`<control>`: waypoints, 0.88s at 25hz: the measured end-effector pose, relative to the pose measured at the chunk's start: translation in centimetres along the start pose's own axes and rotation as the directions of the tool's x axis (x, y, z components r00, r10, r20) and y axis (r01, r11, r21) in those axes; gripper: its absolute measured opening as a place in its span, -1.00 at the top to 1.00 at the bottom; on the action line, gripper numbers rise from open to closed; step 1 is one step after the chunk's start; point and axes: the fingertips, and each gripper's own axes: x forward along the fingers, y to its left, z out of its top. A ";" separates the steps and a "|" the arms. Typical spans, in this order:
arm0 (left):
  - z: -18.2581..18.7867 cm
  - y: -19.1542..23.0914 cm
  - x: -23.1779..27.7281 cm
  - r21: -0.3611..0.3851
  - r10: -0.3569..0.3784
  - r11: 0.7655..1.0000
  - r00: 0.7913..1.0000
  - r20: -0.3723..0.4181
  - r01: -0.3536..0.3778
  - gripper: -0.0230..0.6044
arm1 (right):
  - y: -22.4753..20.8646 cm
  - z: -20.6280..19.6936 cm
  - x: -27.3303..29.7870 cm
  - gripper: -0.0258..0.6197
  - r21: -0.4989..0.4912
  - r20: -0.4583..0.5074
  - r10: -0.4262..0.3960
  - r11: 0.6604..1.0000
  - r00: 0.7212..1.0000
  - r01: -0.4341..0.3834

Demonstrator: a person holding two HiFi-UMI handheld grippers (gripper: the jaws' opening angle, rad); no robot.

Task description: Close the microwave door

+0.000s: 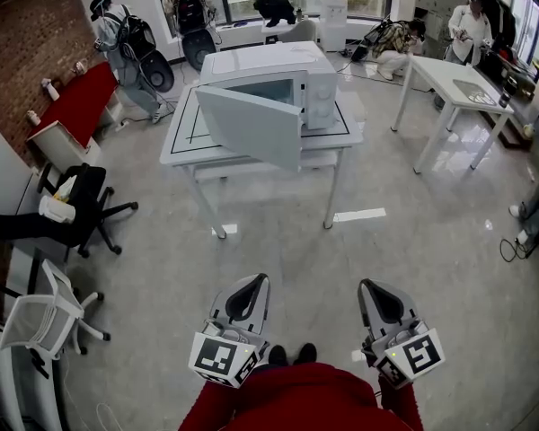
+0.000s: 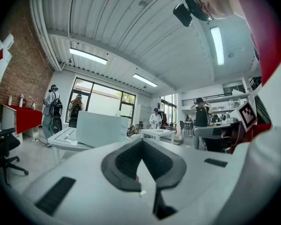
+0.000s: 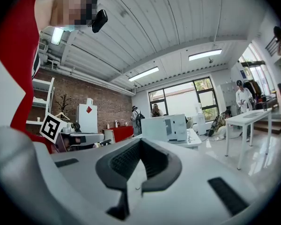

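Left gripper [image 1: 250, 284] and right gripper [image 1: 372, 287] each had fingers pressed together, holding nothing. Well ahead of the fingers, the microwave [image 1: 292, 70] sat on the desk [image 1: 181, 147], its door [image 1: 250, 126] swung open.

The open door [image 1: 250, 126] is hiding most of the microwave [image 1: 283, 70] cavity in the head view. In the left gripper view it is covering nearly the whole oven. The control panel [image 1: 321, 92] is showing too small to read. The bottom edge is cutting off the red top [image 1: 301, 400]. A shoe [image 1: 516, 212], perhaps a seated person's, is poking in at the right edge.
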 end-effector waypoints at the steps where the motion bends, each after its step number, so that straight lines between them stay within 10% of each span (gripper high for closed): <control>1: 0.0 -0.1 0.1 -0.001 0.000 1.000 1.000 -0.001 0.000 0.89 | -0.1 0.0 -0.1 0.88 0.000 0.002 0.001 1.000 1.000 -0.001; 22: 1.5 1.6 5.4 0.033 0.104 0.994 0.994 -0.034 -0.103 0.78 | -5.5 -0.3 -2.9 0.87 0.049 -0.005 -0.031 0.998 1.000 0.031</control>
